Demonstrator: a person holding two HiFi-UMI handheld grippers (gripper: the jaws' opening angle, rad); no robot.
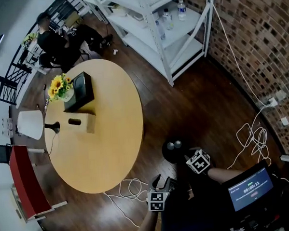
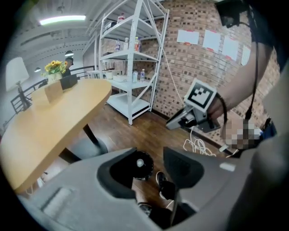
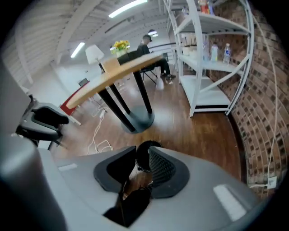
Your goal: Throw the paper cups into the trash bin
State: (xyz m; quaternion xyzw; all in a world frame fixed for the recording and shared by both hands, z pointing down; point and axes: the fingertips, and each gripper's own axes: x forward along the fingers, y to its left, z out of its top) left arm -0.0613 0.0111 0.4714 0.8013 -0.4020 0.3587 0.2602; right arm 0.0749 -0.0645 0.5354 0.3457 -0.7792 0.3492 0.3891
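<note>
Left gripper [image 2: 149, 155] and right gripper [image 3: 142, 155] were both released, jaws apart with nothing gripped, each pointing down at the black trash bin [image 1: 168, 155] on the wooden floor [image 1: 182, 106] just ahead of them. Two pale round paper cups [image 1: 174, 145] lay inside the bin. Farther out stood the round table [image 1: 112, 153] carrying sunflowers [image 1: 58, 85], and white shelving [image 1: 179, 50] against the brick wall [image 1: 256, 39].
</note>
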